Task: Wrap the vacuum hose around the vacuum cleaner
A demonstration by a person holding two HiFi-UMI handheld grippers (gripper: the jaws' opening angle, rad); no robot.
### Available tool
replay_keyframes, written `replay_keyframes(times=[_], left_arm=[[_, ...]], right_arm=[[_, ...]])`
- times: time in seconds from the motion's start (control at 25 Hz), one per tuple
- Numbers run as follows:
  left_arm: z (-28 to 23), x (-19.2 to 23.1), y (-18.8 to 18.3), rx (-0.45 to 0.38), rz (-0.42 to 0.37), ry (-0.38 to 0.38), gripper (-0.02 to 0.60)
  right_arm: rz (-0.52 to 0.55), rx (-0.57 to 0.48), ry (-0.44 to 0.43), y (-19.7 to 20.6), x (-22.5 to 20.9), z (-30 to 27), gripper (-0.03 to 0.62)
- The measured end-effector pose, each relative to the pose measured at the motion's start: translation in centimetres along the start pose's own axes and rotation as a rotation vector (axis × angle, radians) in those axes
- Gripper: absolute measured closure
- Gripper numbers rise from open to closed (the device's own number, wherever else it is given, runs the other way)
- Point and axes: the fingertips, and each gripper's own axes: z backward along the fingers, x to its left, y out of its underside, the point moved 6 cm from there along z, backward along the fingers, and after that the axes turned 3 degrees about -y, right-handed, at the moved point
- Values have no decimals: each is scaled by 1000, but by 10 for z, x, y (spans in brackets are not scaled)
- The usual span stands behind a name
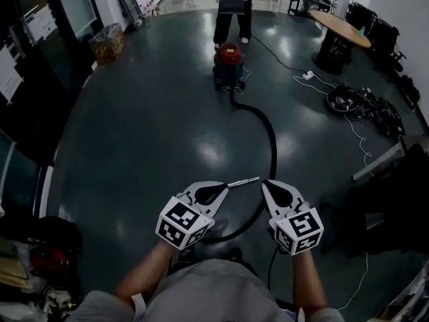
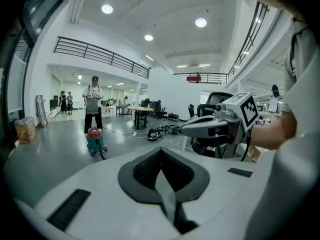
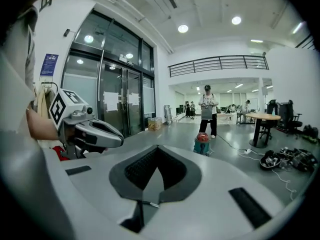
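Note:
The vacuum cleaner (image 1: pixel 228 62), red on top with a blue-green body, stands on the dark floor well ahead of me. Its black hose (image 1: pixel 272 143) curves from the body toward me and loops back, ending in a metal tube (image 1: pixel 242 180) that lies on the floor. My left gripper (image 1: pixel 226 188) and right gripper (image 1: pixel 265 184) hover side by side on either side of that tube end, both shut and empty. In the left gripper view the vacuum cleaner (image 2: pixel 95 140) is small and far, beyond the shut left gripper (image 2: pixel 161 156). The right gripper view shows the same vacuum cleaner (image 3: pixel 202 144) past the shut right gripper (image 3: pixel 157 153).
A person (image 1: pixel 233 5) stands just behind the vacuum. A round table (image 1: pixel 338 31), a power strip (image 1: pixel 308 76) with its cord and a pile of cables (image 1: pixel 362 102) lie to the right. A box (image 1: pixel 107 42) stands at the far left by glass doors.

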Motion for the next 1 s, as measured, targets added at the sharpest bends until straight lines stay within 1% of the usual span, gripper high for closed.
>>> replay_keyframes(times=[0.2,0.36,0.6,0.8,1.0], left_arm=[[13,12,-1,-12,-21,47,575],[21,19,12,1,-17,83,574],[25,32,34,36,7,111,575],[16,46,45,71,17,131,574],[-7,67,67,105,10,123,574]], right_arm=[[34,20,36,-5,18,-5,589],[56,65,48,4,32,-7,589],[71,112,43,17,44,-11,589],[46,144,38,27,44,-31,589],[34,184,-2,53,36,-64,589]])
